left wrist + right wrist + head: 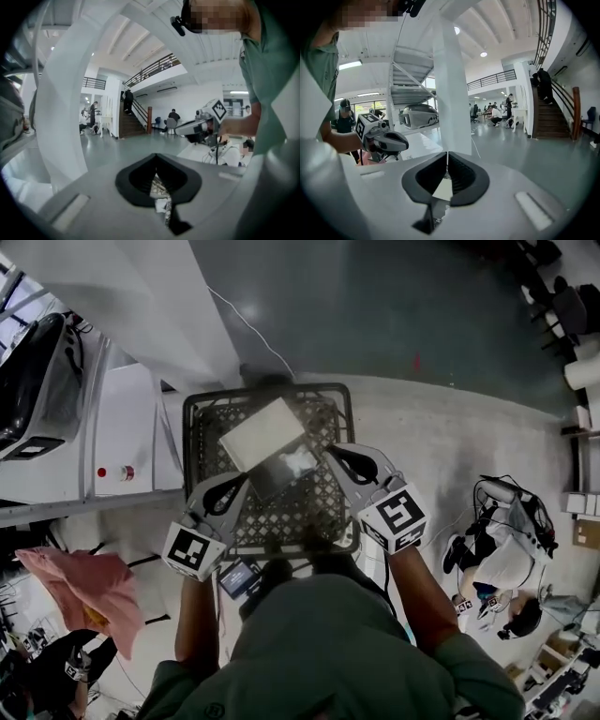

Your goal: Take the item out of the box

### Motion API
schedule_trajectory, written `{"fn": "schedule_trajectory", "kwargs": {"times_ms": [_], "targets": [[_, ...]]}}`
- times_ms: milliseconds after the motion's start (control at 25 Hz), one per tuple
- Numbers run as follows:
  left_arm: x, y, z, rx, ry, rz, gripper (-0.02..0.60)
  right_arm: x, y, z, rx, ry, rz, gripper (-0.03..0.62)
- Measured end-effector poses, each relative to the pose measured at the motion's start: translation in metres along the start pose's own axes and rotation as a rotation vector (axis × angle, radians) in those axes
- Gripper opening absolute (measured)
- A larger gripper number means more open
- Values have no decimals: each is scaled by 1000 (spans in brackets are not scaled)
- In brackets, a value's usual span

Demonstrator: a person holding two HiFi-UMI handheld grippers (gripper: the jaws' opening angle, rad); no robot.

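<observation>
A black lattice crate [202,418] stands on the floor in front of me. Over it lies a white box [264,430], tilted, with its flap open and a dark shiny item [286,472] showing inside. My left gripper [244,482] has its tips at the box's near left corner. My right gripper [330,452] has its tips at the box's right corner. Both point inward, towards each other. In the left gripper view the jaws [156,155] are closed together, as are those in the right gripper view [446,153]. No frame shows anything pinched between either pair.
A white column [141,306] rises just behind the crate to the left, with a thin cable [248,329] on the floor beside it. A pink cloth [89,592] lies at lower left. A person [506,568] sits at the right. A dark car [37,381] is parked at far left.
</observation>
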State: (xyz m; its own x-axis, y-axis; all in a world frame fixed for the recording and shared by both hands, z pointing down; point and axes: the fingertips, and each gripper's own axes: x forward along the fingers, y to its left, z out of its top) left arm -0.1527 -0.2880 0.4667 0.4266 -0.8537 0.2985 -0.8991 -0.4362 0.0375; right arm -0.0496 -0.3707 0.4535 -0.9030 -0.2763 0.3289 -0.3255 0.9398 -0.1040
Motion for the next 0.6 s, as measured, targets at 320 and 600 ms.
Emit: {"fn": "schedule_trajectory", "kwargs": {"times_ms": [320, 600], "targets": [[38, 16, -39, -45, 63, -11, 3, 47, -22, -39, 22, 84, 68, 26], [70, 26, -77, -95, 104, -28, 3, 85, -27, -83, 47, 161, 115, 43]]}}
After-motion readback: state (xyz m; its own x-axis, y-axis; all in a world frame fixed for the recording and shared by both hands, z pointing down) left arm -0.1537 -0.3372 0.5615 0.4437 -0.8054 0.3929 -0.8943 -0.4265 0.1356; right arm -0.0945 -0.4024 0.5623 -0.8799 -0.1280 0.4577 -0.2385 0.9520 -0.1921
